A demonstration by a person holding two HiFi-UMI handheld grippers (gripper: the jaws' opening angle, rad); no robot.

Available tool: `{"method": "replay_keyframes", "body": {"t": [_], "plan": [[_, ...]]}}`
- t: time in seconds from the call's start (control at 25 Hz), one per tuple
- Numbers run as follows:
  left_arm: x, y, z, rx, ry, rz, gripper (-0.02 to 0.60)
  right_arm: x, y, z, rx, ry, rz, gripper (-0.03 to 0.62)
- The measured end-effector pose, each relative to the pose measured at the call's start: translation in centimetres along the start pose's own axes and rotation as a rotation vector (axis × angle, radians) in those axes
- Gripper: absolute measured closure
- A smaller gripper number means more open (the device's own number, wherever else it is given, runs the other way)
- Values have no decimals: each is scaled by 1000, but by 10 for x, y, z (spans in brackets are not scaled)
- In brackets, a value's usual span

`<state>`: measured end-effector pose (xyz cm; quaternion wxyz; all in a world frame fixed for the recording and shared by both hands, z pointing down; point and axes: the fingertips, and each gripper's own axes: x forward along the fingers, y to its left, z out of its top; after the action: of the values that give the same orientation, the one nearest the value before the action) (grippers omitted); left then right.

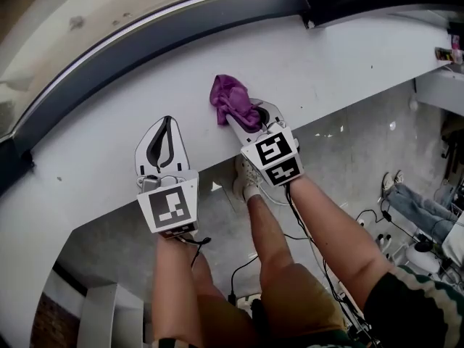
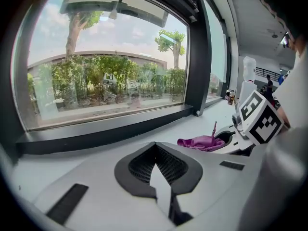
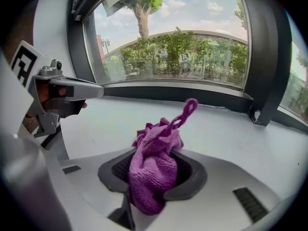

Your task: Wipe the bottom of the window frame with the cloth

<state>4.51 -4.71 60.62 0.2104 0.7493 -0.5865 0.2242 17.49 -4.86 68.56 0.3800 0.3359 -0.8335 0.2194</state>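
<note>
Your right gripper (image 1: 248, 114) pinches the purple cloth (image 1: 228, 96), ready to wipe the window frame (image 1: 181, 31) at twelve o'clock; your left gripper (image 1: 168, 124) sits closed and empty.

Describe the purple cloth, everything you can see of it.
The cloth is purple, with a looped, terry-like weave, bunched into a crumpled wad. The right tool is shut on one end; the rest spills forward past the jaw tips, and a thin twisted strand sticks up from it. It lies over the white sill, seemingly resting on it, short of the dark window frame. Nothing else touches it.
</note>
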Motion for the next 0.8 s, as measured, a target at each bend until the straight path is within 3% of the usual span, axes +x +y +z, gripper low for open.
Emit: {"method": "replay_keyframes", "body": {"t": [0.8], "plan": [[-94, 131, -56, -109, 1, 159, 577, 54, 157, 38, -142, 41, 125, 441]]}}
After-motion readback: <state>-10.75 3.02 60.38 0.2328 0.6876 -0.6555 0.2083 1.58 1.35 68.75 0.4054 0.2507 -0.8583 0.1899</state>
